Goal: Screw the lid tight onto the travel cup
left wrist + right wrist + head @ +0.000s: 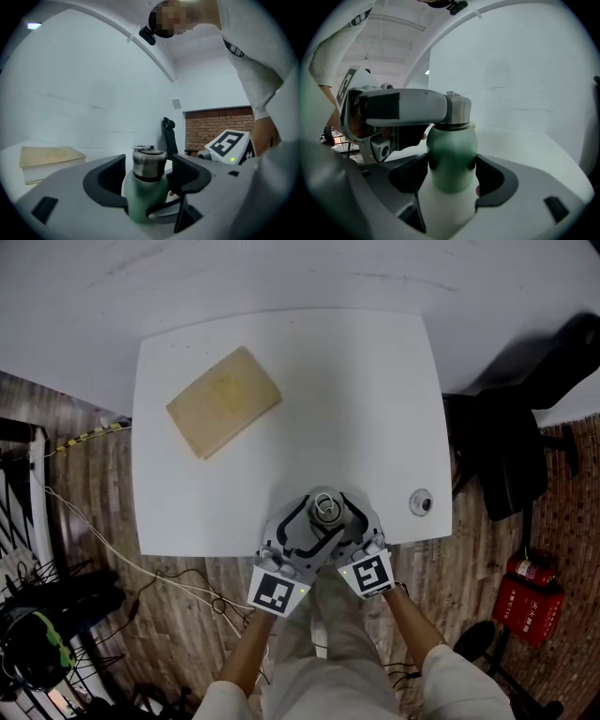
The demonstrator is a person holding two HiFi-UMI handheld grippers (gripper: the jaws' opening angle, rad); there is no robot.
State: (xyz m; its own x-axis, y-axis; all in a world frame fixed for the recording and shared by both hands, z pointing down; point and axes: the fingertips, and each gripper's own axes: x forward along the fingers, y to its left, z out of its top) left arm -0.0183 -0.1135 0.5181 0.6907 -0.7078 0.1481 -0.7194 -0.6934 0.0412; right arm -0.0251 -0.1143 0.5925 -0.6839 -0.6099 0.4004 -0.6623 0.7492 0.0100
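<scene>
My right claw (452, 168) clamps cup (451, 150) body, lower centre; left claw (150, 172) stands wide around lid (149, 161). Rigid, smooth steel, probably slippery: I'd pinch lid's straight sides.

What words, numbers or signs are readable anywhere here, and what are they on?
No text can be read clearly.
Red fire extinguisher: yellow print, too small to read.
Shirt print: blurred.
Marker cubes on the tongs: black-and-white square patterns, not letters.
</scene>
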